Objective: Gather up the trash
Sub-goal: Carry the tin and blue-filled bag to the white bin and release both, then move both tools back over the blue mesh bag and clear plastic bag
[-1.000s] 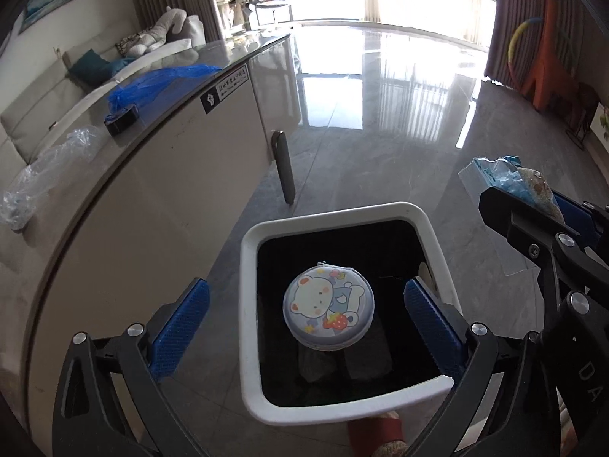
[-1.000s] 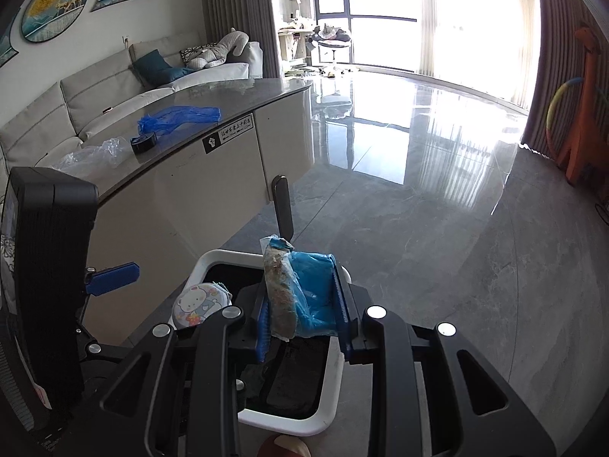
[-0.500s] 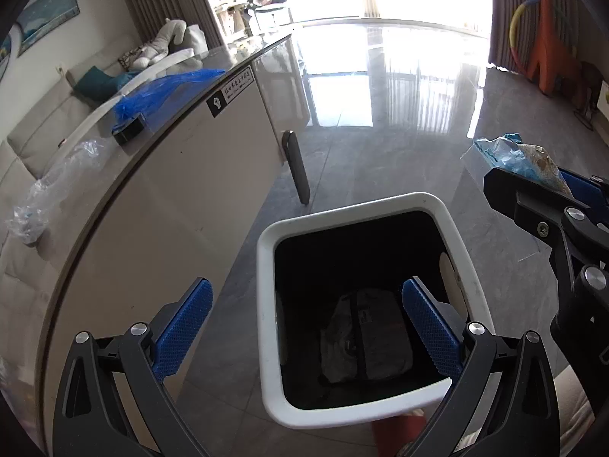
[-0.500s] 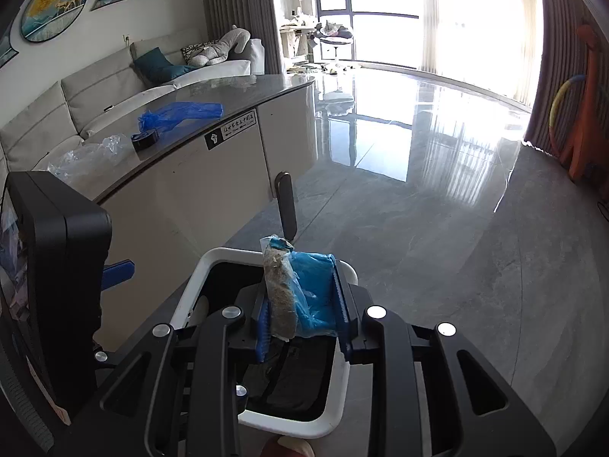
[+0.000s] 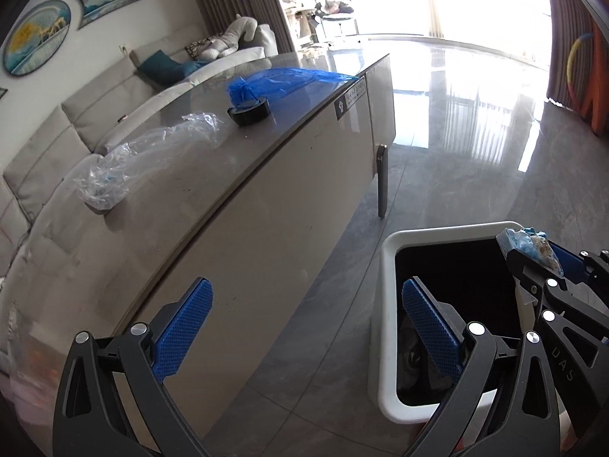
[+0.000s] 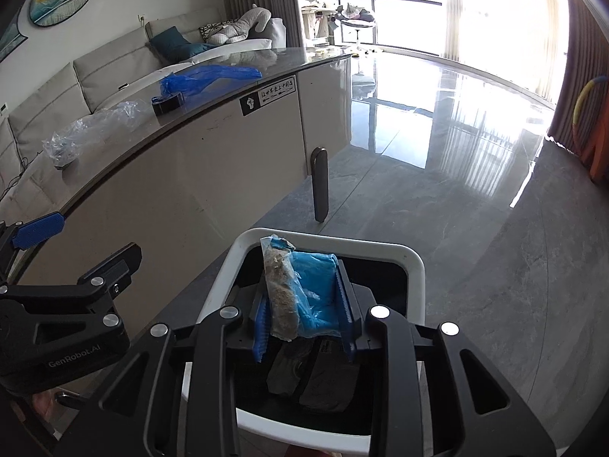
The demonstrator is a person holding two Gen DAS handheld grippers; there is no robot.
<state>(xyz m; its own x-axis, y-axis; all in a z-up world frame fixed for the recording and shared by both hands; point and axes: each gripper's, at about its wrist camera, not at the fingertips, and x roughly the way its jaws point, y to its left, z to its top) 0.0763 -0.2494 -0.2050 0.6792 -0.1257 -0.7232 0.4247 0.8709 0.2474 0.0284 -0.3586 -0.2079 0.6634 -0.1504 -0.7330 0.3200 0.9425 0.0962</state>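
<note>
Now right hand-held gripper clamping blue wrapper, over bin

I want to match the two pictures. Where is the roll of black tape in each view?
Left wrist: the roll of black tape lies on the counter, upper centre-left, just below the blue bag.
Right wrist: the tape sits upper left, again beside the blue bag.
Shared landmark: the white bin.

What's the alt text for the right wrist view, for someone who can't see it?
The right gripper is shut on a blue snack wrapper, held above the open white trash bin, which holds dark packets. To its left, the open left gripper is near a long grey-topped counter bearing a clear plastic bag, a blue plastic bag and a black tape roll.
</note>
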